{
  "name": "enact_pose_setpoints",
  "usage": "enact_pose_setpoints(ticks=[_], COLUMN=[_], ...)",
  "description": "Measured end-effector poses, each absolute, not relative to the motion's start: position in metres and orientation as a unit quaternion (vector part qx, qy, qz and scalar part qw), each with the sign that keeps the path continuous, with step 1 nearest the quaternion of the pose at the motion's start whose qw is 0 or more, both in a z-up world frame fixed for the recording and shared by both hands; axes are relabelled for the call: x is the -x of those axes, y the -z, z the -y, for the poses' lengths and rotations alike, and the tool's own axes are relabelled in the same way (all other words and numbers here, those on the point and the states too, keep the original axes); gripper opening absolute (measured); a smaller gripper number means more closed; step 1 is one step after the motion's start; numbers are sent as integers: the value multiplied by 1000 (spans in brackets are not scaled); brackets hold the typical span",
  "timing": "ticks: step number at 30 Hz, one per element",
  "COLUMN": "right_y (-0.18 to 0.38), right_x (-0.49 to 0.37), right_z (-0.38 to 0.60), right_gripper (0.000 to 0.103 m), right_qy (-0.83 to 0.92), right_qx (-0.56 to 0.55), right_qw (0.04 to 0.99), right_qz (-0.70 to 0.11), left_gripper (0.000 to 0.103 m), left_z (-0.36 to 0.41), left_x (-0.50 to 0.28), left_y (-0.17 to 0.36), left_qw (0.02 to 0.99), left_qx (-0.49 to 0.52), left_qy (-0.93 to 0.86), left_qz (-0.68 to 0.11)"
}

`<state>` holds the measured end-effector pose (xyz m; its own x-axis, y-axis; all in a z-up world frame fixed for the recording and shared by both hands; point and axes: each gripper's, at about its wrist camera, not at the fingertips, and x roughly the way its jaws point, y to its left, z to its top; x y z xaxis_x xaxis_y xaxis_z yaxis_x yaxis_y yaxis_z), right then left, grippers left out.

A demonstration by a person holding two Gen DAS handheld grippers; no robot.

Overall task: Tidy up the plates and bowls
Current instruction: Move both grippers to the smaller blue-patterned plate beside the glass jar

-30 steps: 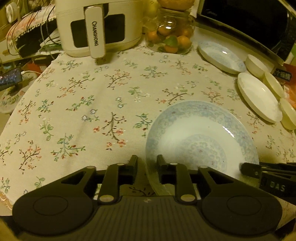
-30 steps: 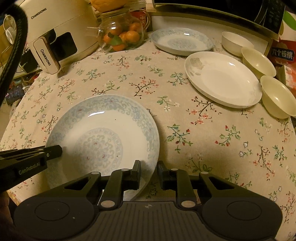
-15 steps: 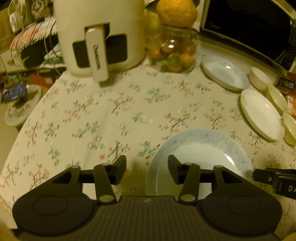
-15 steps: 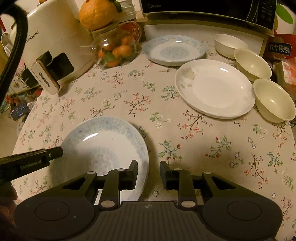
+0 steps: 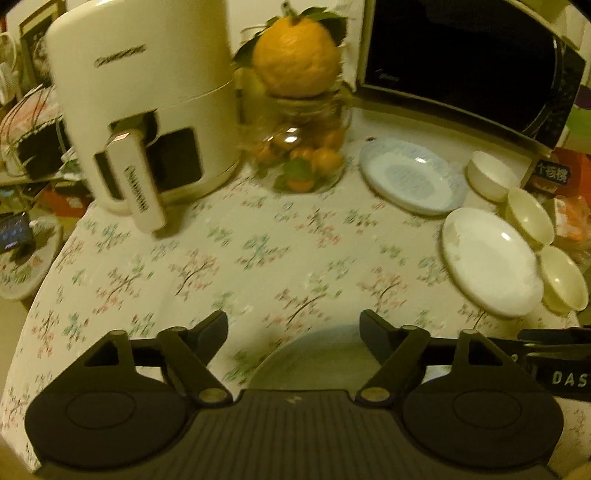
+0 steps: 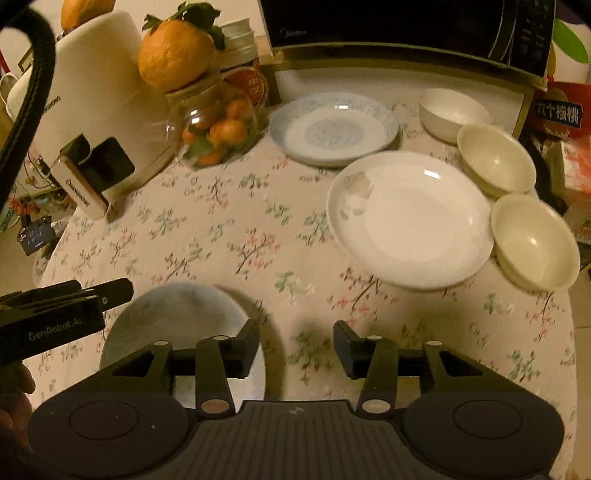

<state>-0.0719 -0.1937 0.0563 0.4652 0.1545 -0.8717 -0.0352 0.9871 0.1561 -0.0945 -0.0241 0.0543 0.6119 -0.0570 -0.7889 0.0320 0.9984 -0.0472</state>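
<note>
Both of your tongs hang spread wide and empty above the near edge of the table [image 6: 221, 206]: the left gripper [image 5: 293, 332] over the blue-rimmed plate [image 6: 177, 317] that lies flat on the flowered cloth, the right gripper [image 6: 295, 347] just beside that plate's right rim. Neither touches it.

The other dishes sit well apart at the far right: a second blue-patterned plate [image 6: 334, 129], a plain white plate [image 6: 410, 218], and three bowls [image 6: 495, 162] in a row by the microwave [image 6: 406, 29].

Watch your reach across. The glass jar of oranges [image 6: 218, 125], with a big orange balanced on top, stands near the far plate; a careless swing of your left arm could topple it. A plate pinched only at its thin rim may tip or slip, and the nearest bowl [image 6: 535, 240] sits close to the table edge, easy to nudge off.
</note>
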Motion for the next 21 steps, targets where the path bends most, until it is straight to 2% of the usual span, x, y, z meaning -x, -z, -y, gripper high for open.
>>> enact_pose_setpoints(ticks=[5, 13, 21], right_y=[-67, -86, -58], right_x=[58, 12, -44], right_z=[203, 245, 278], right_gripper=[59, 62, 62], right_qy=[-58, -22, 12], right_qx=[-58, -88, -194], right_qw=[859, 881, 863], right_qz=[-506, -464, -466], left_gripper=[90, 89, 87], left_z=[42, 49, 61], left_x=[72, 18, -32], left_y=[-62, -54, -41], left_qw=[899, 909, 908], left_qx=[15, 40, 111], left_qy=[45, 41, 51], left_qz=[-436, -412, -400])
